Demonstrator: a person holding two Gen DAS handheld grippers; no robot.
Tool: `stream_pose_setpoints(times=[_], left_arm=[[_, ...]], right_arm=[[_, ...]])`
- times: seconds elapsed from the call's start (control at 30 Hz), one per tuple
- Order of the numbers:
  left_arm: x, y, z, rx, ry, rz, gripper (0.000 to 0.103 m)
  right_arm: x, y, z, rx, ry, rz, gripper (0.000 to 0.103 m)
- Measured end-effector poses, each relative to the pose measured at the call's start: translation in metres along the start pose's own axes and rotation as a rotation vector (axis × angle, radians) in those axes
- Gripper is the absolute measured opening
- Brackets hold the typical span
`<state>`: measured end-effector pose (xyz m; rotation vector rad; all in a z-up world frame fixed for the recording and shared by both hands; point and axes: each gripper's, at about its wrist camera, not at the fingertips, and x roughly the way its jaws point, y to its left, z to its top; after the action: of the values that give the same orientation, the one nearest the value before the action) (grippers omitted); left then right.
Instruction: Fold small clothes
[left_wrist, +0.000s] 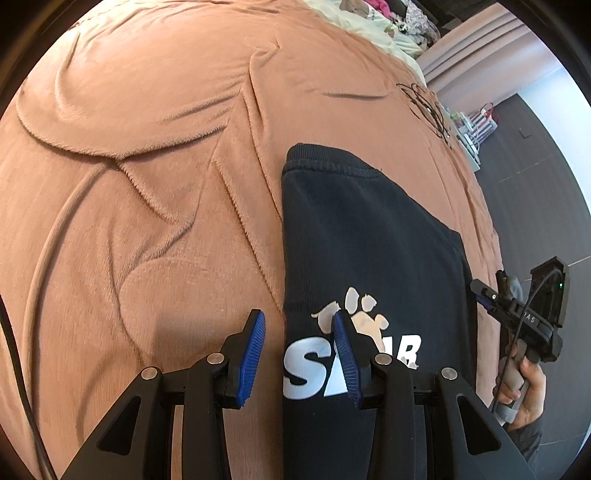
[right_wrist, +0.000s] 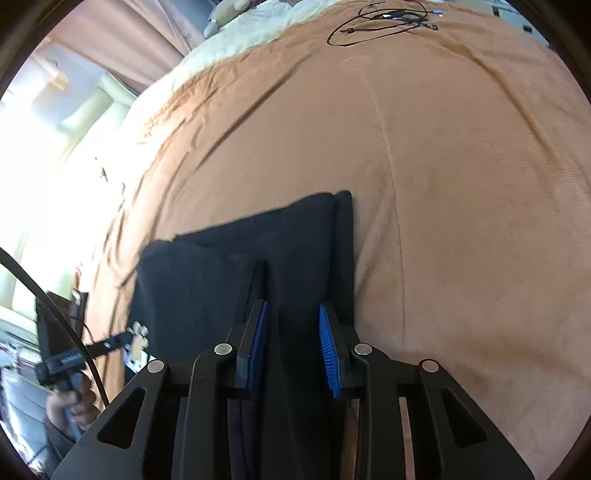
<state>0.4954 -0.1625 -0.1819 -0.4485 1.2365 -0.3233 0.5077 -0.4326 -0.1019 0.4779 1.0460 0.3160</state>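
A dark folded garment with a white paw print and lettering lies on a brown blanket. My left gripper is open and straddles the garment's left edge: one blue pad is over the blanket, the other over the print. My right gripper sits at the garment's right edge. Dark fabric fills the gap between its blue pads, and a fold rises beside the left pad. The left wrist view shows the right gripper at that edge, held in a hand. The left gripper appears blurred in the right wrist view.
The blanket is creased and stretches far beyond the garment. A tangle of thin black cables lies near its far edge, beside cream bedding. Dark floor runs along the bed's right side.
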Motion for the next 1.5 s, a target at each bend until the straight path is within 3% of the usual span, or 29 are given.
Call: stream_pose_setpoints(times=[0.07,0.17,0.43,0.63,0.67,0.73,0.77,0.8,0.93,1.13,1.2,1.37,1.43,1.5], left_arm=[[0.002,0.001,0.003,-0.004,-0.001,-0.001,0.041],[0.003,0.000,0.006,-0.005,-0.004,0.003,0.041],[-0.003,-0.003,0.010,0.009,-0.024,-0.003,0.041],[0.003,-0.003,0.015,0.007,-0.008,0.006,0.041],[0.003,-0.002,0.016,0.008,-0.008,0.005,0.041],[0.002,0.000,0.018,0.004,-0.011,0.000,0.041],[0.003,0.001,0.020,0.001,-0.009,-0.003,0.041],[0.003,0.002,0.021,-0.001,-0.008,-0.006,0.041],[0.007,0.003,0.027,-0.003,-0.012,-0.017,0.041],[0.014,0.007,0.038,-0.009,-0.017,-0.037,0.041],[0.017,0.007,0.042,-0.010,-0.018,-0.041,0.041],[0.025,0.008,0.057,-0.011,-0.033,-0.055,0.040],[0.029,0.005,0.063,0.004,-0.037,-0.041,0.031],[0.036,0.005,0.070,-0.008,-0.026,-0.052,0.029]], right_arm=[[0.003,-0.007,0.006,0.024,-0.003,0.015,0.024],[0.006,-0.016,0.012,0.050,-0.008,0.034,0.001],[-0.009,0.000,0.004,-0.016,-0.082,-0.088,0.000],[0.005,-0.001,0.001,-0.029,-0.006,-0.142,0.002],[0.001,0.000,0.000,-0.035,-0.015,-0.135,0.006],[-0.005,0.000,0.001,-0.036,-0.018,-0.105,0.035],[-0.009,-0.002,0.000,-0.032,-0.021,-0.083,0.066],[-0.013,-0.004,-0.003,-0.027,-0.030,-0.070,0.073],[-0.025,-0.026,-0.009,-0.016,-0.016,0.044,0.073],[-0.007,-0.054,-0.011,0.009,0.057,0.195,0.072],[0.000,-0.058,-0.007,0.013,0.079,0.279,0.054],[0.021,-0.060,0.005,-0.033,0.115,0.288,0.040],[0.027,-0.059,0.013,-0.031,0.126,0.288,0.036],[0.035,-0.056,0.020,-0.052,0.136,0.258,0.029]])
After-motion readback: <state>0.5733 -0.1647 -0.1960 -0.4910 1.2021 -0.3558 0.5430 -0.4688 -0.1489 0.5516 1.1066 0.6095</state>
